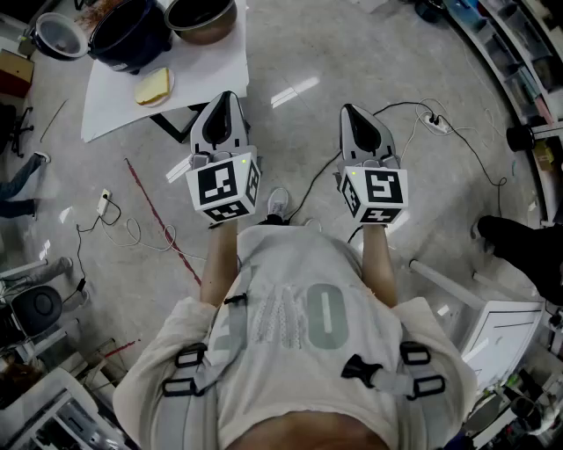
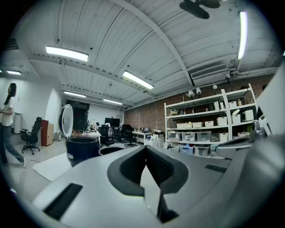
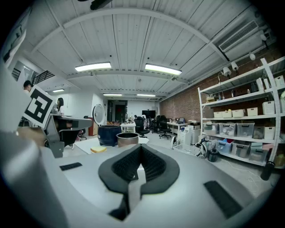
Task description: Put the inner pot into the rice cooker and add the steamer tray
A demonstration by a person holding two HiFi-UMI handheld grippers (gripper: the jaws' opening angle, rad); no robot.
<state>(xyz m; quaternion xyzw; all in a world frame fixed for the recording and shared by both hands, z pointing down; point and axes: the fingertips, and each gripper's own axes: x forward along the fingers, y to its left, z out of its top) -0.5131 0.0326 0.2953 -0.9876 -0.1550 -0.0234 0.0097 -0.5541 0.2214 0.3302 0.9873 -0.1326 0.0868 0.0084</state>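
Both are shut and empty, the left gripper point(image 1: 226, 97) nearer than the right gripper point(image 1: 350, 110) to the round bronze metal inner pot point(image 1: 201, 18) ahead at the right edge of the white table point(image 1: 110, 110).

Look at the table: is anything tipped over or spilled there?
Nothing stands out. The rice cooker stands upright on the white table with its lid open, and the inner pot sits upright beside it. No spill shows around them.
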